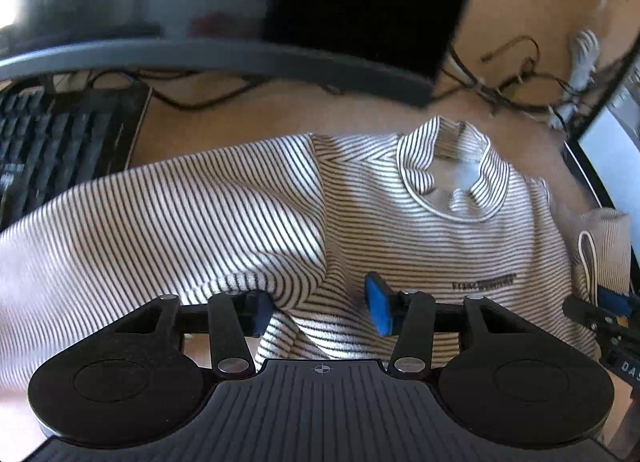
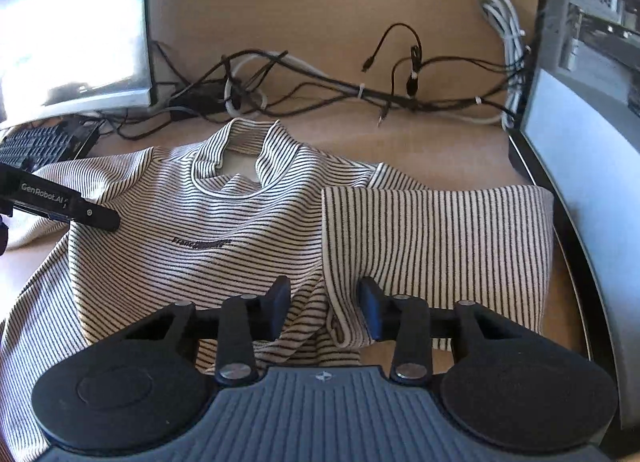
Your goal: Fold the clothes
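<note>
On the desk: a cream long-sleeved shirt with thin black stripes lies spread front-up on the tan wooden desk top, collar toward the back, small dark lettering across the chest.
Right sleeve: folded over so its stripes run upright, lying as a flat rectangle at the shirt's right side, touching the body panel.
Left sleeve: stretches out toward the left in the left wrist view, kinda rumpled near the cuff.
Left gripper: black frame with blue pads, jaws spread apart, hanging right over the shirt's lower front with a fold of fabric bunched up between the pads. Can't really tell if the pads press the cloth, but the claw isn't clamped.
Right gripper: same build, jaws also parted, sitting at the seam where the folded sleeve meets the body, cloth puckered up between the fingers.
Background stuff: black keyboard at back left, a tangle of black and white cables along the rear, silver monitor at the left.
</note>
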Available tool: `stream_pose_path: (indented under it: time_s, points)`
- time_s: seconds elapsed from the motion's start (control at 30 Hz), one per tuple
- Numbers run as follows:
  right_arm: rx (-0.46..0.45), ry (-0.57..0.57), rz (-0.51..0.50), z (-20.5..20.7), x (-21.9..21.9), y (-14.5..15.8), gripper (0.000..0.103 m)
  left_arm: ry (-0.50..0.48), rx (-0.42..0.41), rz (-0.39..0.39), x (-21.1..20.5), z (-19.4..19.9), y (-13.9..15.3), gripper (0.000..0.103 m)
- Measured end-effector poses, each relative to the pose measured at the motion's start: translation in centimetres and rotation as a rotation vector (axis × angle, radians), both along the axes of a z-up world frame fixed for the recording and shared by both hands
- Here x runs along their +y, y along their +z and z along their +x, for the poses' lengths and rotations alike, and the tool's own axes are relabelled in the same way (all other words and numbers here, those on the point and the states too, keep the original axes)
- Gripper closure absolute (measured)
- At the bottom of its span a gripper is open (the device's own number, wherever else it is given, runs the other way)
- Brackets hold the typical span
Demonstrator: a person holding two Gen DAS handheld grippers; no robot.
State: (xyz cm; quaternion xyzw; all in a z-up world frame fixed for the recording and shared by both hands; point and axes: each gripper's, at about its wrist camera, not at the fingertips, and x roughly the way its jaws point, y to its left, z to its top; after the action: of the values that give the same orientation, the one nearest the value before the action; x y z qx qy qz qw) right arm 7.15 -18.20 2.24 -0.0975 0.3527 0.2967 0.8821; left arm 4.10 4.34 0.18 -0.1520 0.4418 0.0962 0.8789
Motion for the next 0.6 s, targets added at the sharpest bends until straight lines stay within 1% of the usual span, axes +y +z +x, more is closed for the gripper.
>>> stream_pose_path:
  time_s: [0.03, 0.1, 0.13, 0.17, 0.2, 0.23, 0.27, 0.33, 0.4, 0.47, 0.53, 0.6]
  points:
    - [-0.001, -0.009, 0.009, 0.5, 0.0, 0.3, 0.067, -0.002, -0.01, 0.005, 0.3, 0.5, 0.2, 0.055]
    - [-0.017, -0.038, 0.033, 0.9, -0.6, 1.0, 0.067, -0.017, -0.027, 0.018, 0.4, 1.3, 0.7, 0.055]
    - [-0.036, -0.056, 0.041, 0.9, -1.1, 1.4, 0.071, -0.024, -0.027, 0.024, 0.3, 1.4, 0.8, 0.055]
    - [-0.058, -0.074, 0.044, 0.8, -1.6, 1.9, 0.078, -0.031, -0.028, 0.029, 0.2, 1.5, 1.0, 0.052]
    - [-0.077, -0.092, 0.044, 0.6, -2.2, 2.4, 0.083, -0.031, -0.026, 0.027, 0.2, 1.3, 1.1, 0.052]
    - [-0.095, -0.117, 0.038, 0.3, -3.0, 2.7, 0.093, -0.032, -0.027, 0.02, 0.2, 0.9, 1.3, 0.046]
    - [-0.109, -0.144, 0.029, 0.0, -3.8, 3.0, 0.095, -0.034, -0.027, 0.013, 0.3, 0.3, 1.4, 0.038]
    - [-0.119, -0.199, 0.021, -0.8, -5.7, 3.4, 0.097, -0.034, -0.025, -0.004, 0.6, -1.5, 1.6, 0.028]
    - [-0.115, -0.25, 0.013, -2.1, -7.5, 3.6, 0.098, -0.036, -0.021, -0.018, 0.7, -3.3, 1.9, 0.023]
    - [-0.109, -0.294, -0.006, -3.9, -8.7, 3.6, 0.098, -0.049, -0.026, -0.033, 0.0, -5.0, 2.2, 0.014]
    - [-0.097, -0.337, -0.039, -5.5, -9.4, 3.3, 0.098, -0.089, -0.033, -0.047, -0.8, -6.9, 2.2, 0.009]
    - [-0.08, -0.388, -0.075, -7.3, -9.8, 2.8, 0.098, -0.146, -0.032, -0.046, -2.3, -8.5, 1.8, 0.009]
